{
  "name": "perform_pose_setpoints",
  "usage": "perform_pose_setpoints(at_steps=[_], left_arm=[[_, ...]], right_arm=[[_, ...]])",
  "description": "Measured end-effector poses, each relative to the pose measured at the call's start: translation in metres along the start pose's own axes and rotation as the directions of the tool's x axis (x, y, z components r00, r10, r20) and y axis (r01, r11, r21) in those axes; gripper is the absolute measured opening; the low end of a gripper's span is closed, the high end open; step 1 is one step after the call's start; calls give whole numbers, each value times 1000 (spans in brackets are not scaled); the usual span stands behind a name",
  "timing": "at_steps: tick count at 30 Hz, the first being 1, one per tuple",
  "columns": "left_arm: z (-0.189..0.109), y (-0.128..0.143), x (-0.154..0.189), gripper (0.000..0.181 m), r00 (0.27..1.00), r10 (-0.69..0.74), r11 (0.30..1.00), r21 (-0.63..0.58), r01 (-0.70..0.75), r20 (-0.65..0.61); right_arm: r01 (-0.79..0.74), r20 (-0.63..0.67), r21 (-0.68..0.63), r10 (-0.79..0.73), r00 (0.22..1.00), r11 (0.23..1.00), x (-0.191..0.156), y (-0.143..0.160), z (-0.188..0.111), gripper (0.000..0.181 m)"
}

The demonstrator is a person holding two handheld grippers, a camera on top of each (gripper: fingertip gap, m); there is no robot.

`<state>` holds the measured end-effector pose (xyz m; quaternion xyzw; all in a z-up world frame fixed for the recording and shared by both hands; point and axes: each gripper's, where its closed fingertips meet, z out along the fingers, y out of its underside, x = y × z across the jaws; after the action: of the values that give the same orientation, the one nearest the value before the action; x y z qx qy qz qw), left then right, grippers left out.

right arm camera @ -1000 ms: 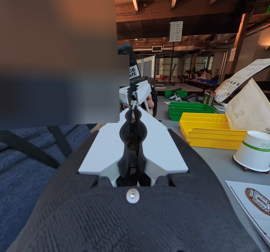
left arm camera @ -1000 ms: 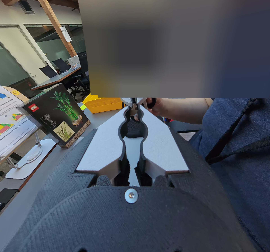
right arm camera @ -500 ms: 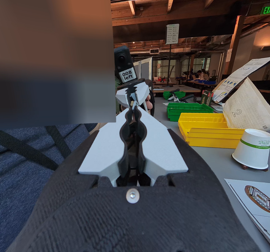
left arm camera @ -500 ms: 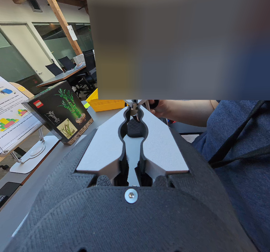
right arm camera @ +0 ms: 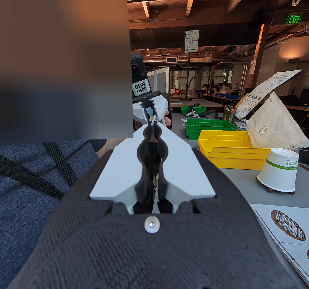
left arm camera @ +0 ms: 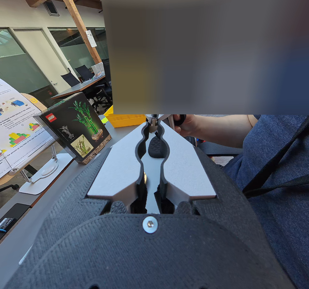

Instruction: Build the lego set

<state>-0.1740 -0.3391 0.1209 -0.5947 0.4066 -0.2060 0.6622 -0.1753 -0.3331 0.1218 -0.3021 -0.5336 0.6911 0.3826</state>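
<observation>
The grey table (right arm camera: 242,188) carries everything, and a person in a blue-grey top (left arm camera: 275,197) with black straps sits against its near edge. The yellow bin (right arm camera: 234,153) lies well in from that edge.

Left of the bin in the left wrist view stands the black lego box (left arm camera: 75,126), showing a green bamboo plant and a red brand logo. It stands close to the table's side edge. Beyond the box, a printed instruction sheet (left arm camera: 20,126) leans on a white stand.

Right of the bin in the right wrist view, a padded envelope (right arm camera: 274,126) with a single large digit leans over it. A green bin (right arm camera: 209,126) sits just behind. Nearer than the yellow bin, an upturned paper cup (right arm camera: 279,172) with a lettered green band rests on small brown pieces. A picture booklet (right arm camera: 284,227) lies nearer still, with bare table between them.

Both tools meet tip to tip above the near edge, level with the bin. The left hand-held gripper (left arm camera: 153,126) pinches a small tan lego piece (left arm camera: 152,123). The right hand-held gripper (right arm camera: 151,127) has its tips pressed almost together against that piece. Whether it grips it, I cannot tell. A white printed label (right arm camera: 140,86) sits on the left tool's camera.
</observation>
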Motion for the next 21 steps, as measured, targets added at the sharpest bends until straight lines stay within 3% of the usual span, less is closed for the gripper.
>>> perform_pose_setpoints(at_steps=[21], left_arm=[[0,-5,6,9,999,46,999,26,-46,0]], right_arm=[[-23,53,16,22,998,1000,-7,-1,0,2]])
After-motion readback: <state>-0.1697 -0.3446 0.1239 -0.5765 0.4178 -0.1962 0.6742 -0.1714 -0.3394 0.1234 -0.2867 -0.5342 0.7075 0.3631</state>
